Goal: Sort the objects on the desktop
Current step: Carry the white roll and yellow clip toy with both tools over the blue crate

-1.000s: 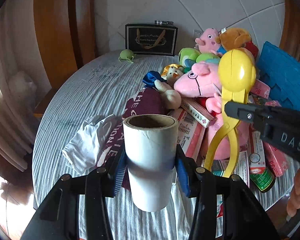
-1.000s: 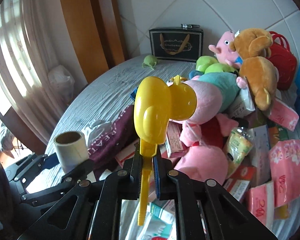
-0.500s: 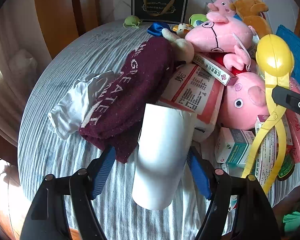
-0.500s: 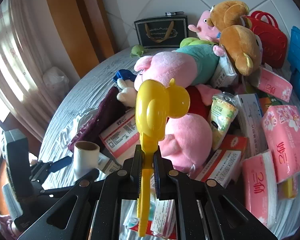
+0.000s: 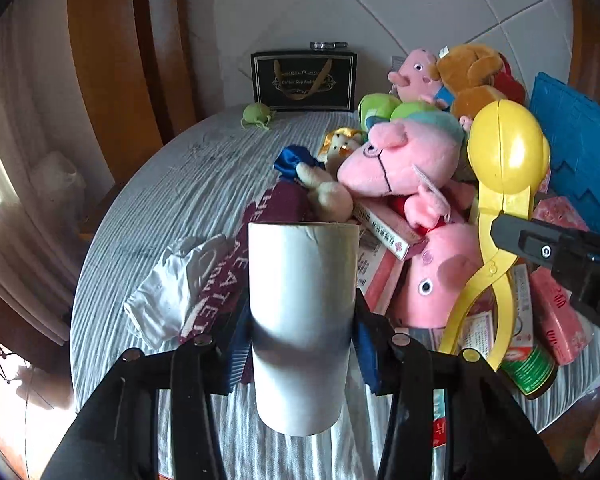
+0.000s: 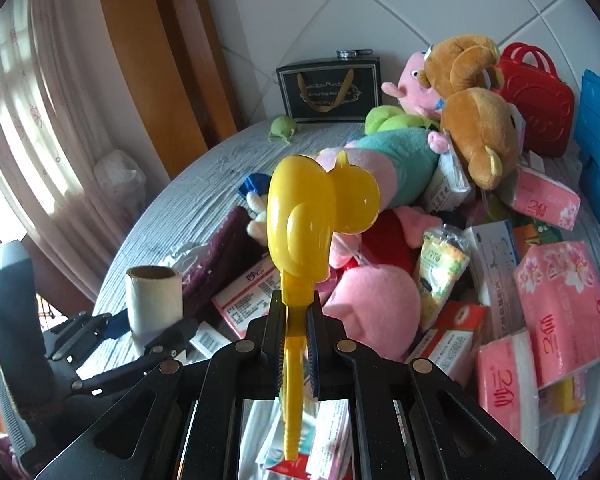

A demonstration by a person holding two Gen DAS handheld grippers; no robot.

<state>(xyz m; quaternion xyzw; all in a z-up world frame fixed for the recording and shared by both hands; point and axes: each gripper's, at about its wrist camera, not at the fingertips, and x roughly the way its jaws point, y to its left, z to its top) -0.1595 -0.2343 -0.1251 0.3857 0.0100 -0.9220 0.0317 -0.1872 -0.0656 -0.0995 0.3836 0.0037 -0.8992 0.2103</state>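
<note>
My left gripper (image 5: 302, 340) is shut on a white paper roll (image 5: 303, 320) and holds it upright above the near edge of the round table (image 5: 188, 184). The roll also shows in the right wrist view (image 6: 154, 300). My right gripper (image 6: 296, 320) is shut on the handle of a yellow snowball-maker clamp (image 6: 316, 220), whose ball end points up. The clamp shows at the right of the left wrist view (image 5: 504, 184). A heap of plush toys, boxes and tissue packs lies beyond both grippers.
A pink pig plush (image 5: 404, 160), a brown bear plush (image 6: 480, 128), pink tissue packs (image 6: 556, 300), a maroon cloth (image 5: 236, 264), a white cloth (image 5: 176, 280), a black gift bag (image 5: 304, 80), a red basket (image 6: 536, 92) and a blue crate (image 5: 580, 152) crowd the table's right and back.
Both grippers have tilted back up and pulled away from the heap. The roll stands upright again in the left gripper. The clamp stays held in the right one.
</note>
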